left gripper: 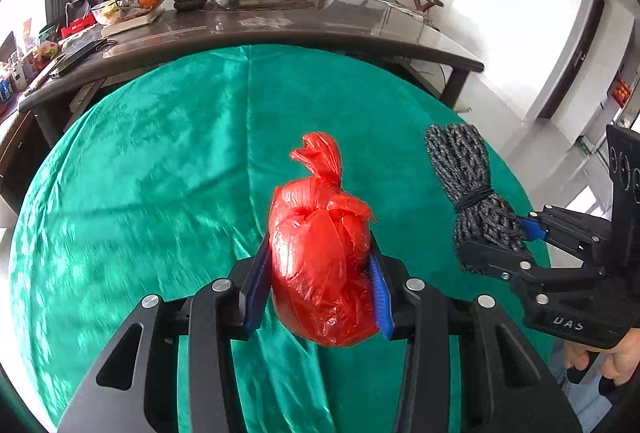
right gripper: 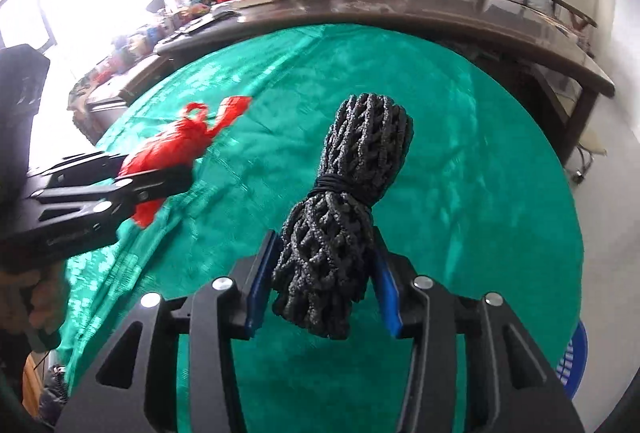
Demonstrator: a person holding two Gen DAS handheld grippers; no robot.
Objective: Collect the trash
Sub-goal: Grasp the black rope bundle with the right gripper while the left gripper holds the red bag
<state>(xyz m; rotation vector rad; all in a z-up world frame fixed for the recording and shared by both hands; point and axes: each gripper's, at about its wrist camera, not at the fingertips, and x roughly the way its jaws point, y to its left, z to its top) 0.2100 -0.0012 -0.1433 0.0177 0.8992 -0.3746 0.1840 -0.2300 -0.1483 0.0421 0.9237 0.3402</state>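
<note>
We see our right gripper (right gripper: 324,285) clamped on a dark rope bundle (right gripper: 344,217) bound at its middle by a black band, held above the green cloth (right gripper: 480,161). At left, our left gripper (right gripper: 160,173) grips a red bag (right gripper: 180,141). A brown table (right gripper: 440,13) stands beyond; a blue basket (right gripper: 574,365) shows at lower right.

Knotted red plastic bag (left gripper: 320,253) and banded dark netting bundle (right gripper: 344,217), both upright.
</note>
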